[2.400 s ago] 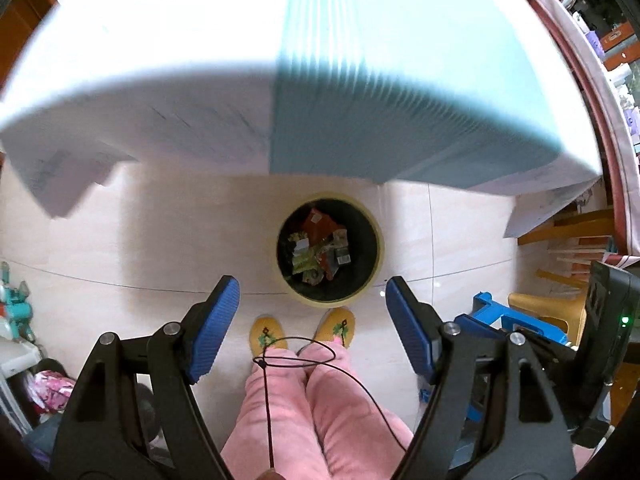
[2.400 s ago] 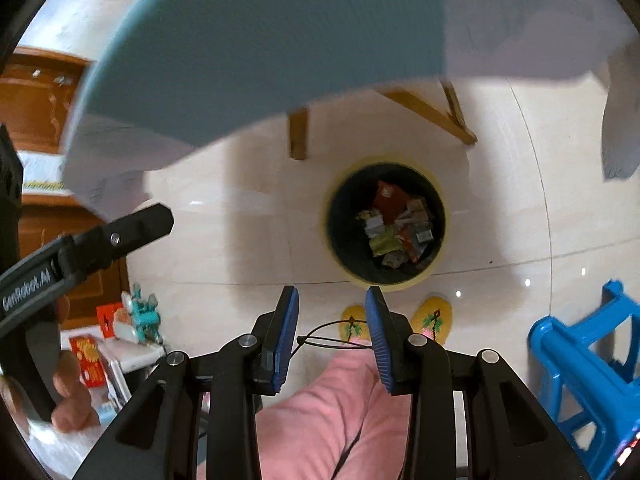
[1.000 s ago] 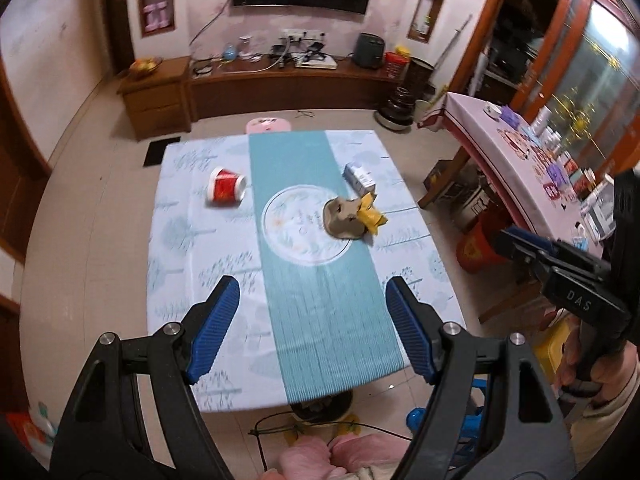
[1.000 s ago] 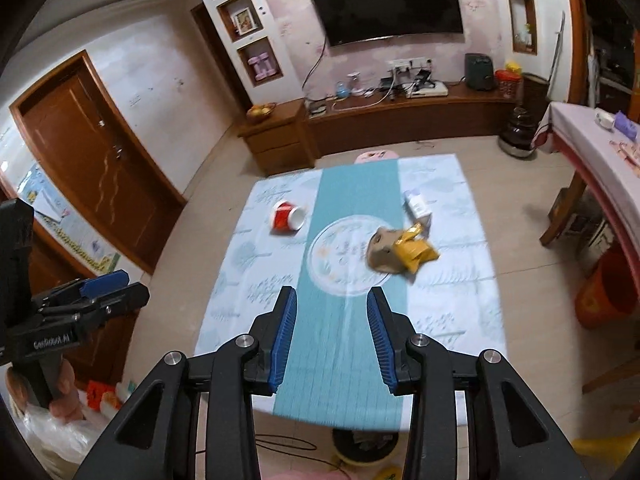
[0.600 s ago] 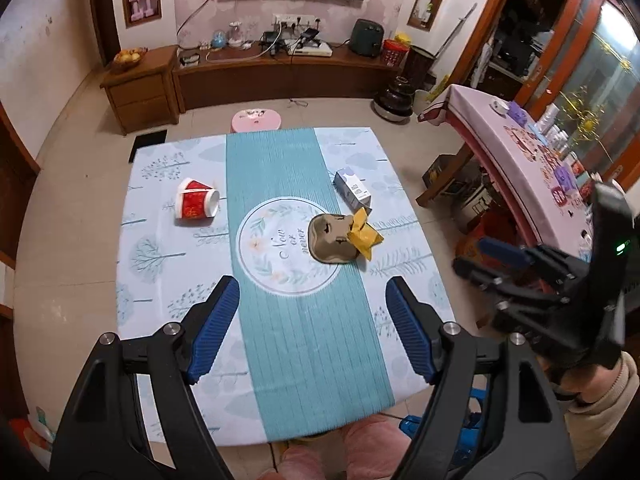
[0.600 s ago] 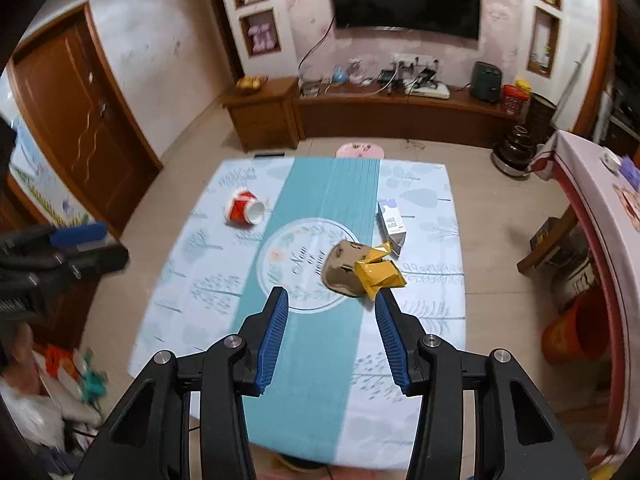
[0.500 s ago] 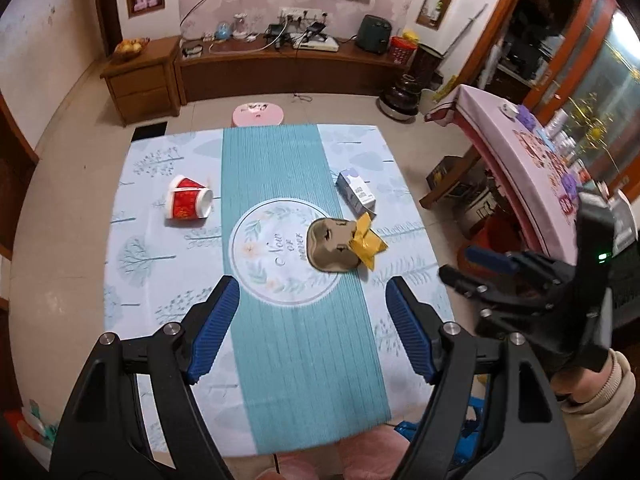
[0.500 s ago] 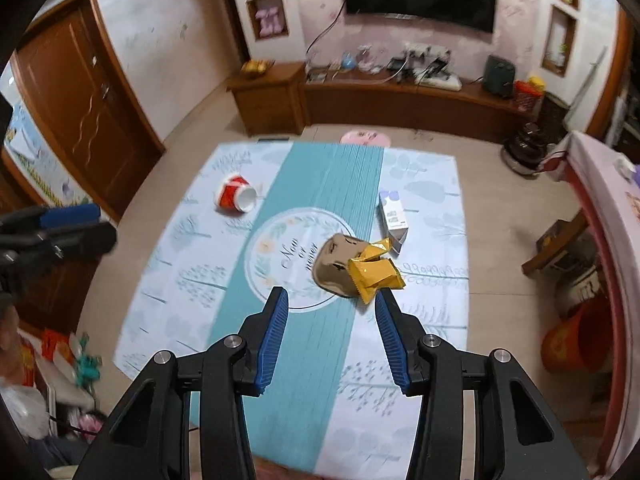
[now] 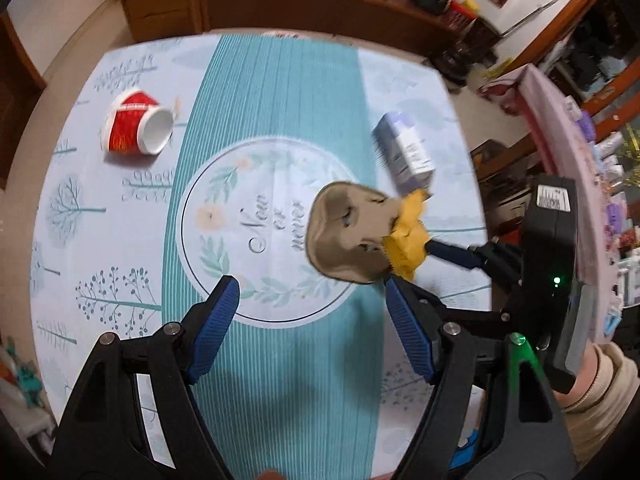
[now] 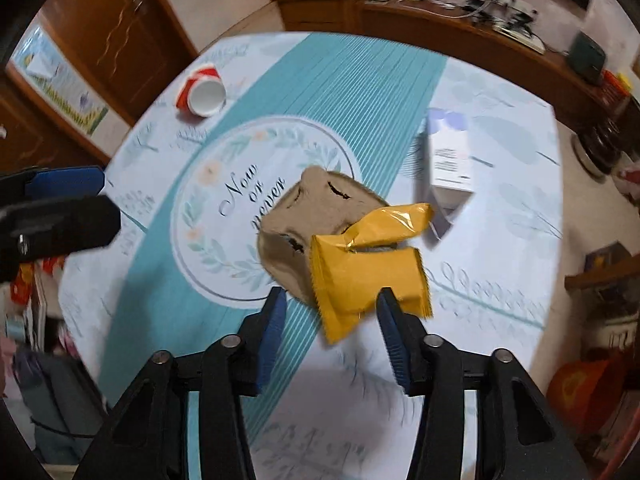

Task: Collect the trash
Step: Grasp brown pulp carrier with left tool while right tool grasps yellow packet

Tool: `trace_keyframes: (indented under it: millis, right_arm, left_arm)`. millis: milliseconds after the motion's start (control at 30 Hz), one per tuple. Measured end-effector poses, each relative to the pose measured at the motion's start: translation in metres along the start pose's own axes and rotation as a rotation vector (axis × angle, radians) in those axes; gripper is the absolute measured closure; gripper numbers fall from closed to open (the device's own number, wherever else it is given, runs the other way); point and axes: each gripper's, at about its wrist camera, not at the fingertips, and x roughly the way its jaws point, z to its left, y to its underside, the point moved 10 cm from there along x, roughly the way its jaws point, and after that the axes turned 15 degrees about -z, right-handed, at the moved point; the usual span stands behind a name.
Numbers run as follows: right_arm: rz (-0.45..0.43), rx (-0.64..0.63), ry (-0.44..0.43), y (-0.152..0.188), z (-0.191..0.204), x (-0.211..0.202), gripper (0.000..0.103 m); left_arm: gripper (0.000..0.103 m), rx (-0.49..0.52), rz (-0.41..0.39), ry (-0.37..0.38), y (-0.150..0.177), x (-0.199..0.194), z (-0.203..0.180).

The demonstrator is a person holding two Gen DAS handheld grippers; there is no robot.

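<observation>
Four pieces of trash lie on the bench (image 9: 100, 208) ahead of my tongs: far off to the left of my left tongs (image 9: 312, 328) the tipped red cup (image 9: 136, 128), then the crumpled brown paper (image 9: 348, 232) just ahead and right of them, the yellow wrapper (image 10: 368, 272) lying against that paper's right edge, and the pale carton (image 10: 450, 156) beyond it. My left tongs gape wide with nothing between them. My right tongs (image 10: 330, 320) have just been opening, and the wrapper's near end sits between the tips, though I judge the pads are not yet pressing it. To do this well I would bring the right tongs down so both pads straddle the wrapper's body, not its twisted end, and close without catching the paper beneath. Motion blur softens the bench cloth near me, the carton's print is unreadable, and how far the wrapper overlaps the paper I cannot tell.
</observation>
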Motion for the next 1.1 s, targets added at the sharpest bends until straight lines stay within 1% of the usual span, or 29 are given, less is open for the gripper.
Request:
trace_keyframes:
  millis: [33,67,133,200,233,300,367,467,633,767,967,1000,1067,1100]
  right_arm:
    - [-0.002,-0.021,0.001,0.0,0.001,0.005,0.039]
    - [-0.015,-0.053,0.006,0.0,-0.001,0.011,0.039]
    - [-0.012,-0.073,-0.002,0.0,0.001,0.015,0.039]
    - [-0.001,-0.038,-0.046,0.002,-0.001,0.016,0.045]
    - [0.005,-0.019,-0.07,0.004,-0.002,0.016,0.053]
    - [0.004,-0.004,-0.09,0.006,-0.005,0.012,0.056]
    - [-0.003,0.004,-0.108,0.007,-0.01,0.009,0.064]
    - [-0.013,0.059,-0.133,0.009,-0.022,0.0,0.07]
    - [-0.055,0.161,-0.112,0.007,-0.049,-0.011,0.073]
    - [-0.07,0.251,-0.101,0.01,-0.067,-0.014,0.073]
    - [-0.076,0.321,-0.118,0.022,-0.08,-0.018,0.073]
    - [-0.081,0.32,-0.118,0.022,-0.08,-0.018,0.073]
    - [-0.084,0.323,-0.122,0.023,-0.08,-0.018,0.073]
    - [-0.084,0.328,-0.127,0.023,-0.079,-0.019,0.073]
  left_arm:
    - [0.03,-0.001,0.005,-0.007,0.003,0.005,0.001]
    - [0.03,-0.001,0.007,-0.011,0.005,0.006,0.002]
    - [0.03,-0.001,0.01,-0.019,0.007,0.01,0.003]
    - [0.03,-0.002,0.013,-0.018,0.007,0.013,0.001]
    - [0.03,-0.003,0.014,-0.014,0.006,0.013,-0.001]
    - [0.03,-0.001,0.017,-0.005,0.005,0.01,-0.003]
    - [0.03,0.006,0.025,0.002,0.003,0.015,-0.01]
    - [0.03,0.017,0.044,0.016,0.002,0.027,-0.024]
    - [0.03,0.045,0.105,0.056,0.006,0.057,-0.052]
    - [0.03,0.067,0.131,0.023,0.005,0.084,-0.061]
    - [0.03,0.086,0.155,-0.033,0.005,0.117,-0.063]
    - [0.03,0.081,0.16,-0.045,0.005,0.121,-0.061]
    - [0.037,0.058,0.174,-0.057,0.009,0.128,-0.059]
    - [0.037,0.049,0.166,-0.051,0.008,0.129,-0.059]
